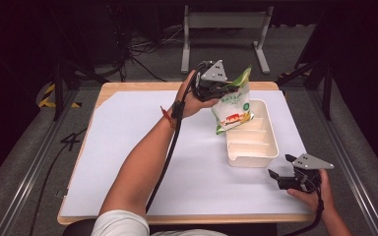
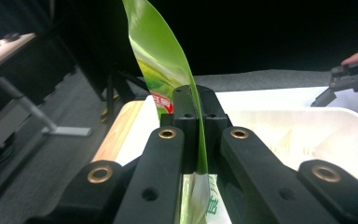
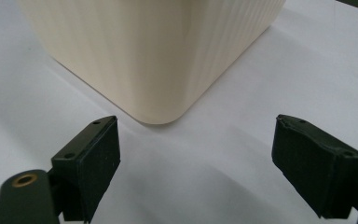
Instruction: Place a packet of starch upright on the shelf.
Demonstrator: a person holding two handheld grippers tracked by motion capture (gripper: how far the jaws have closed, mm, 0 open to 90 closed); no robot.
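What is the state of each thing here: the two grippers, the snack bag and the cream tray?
Left gripper: shut on the snack bag's top edge, held up over the tray.
Snack bag: sealed, hanging upright, its lower end at the tray's far end.
Cream tray: on the white sheet, its visible compartments empty.
Right gripper: open, empty, facing a corner of the tray.

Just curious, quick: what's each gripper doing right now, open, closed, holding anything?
Left gripper: closed on the green snack bag, held over the cream tray.
Right gripper: open, empty, near the tray's corner.
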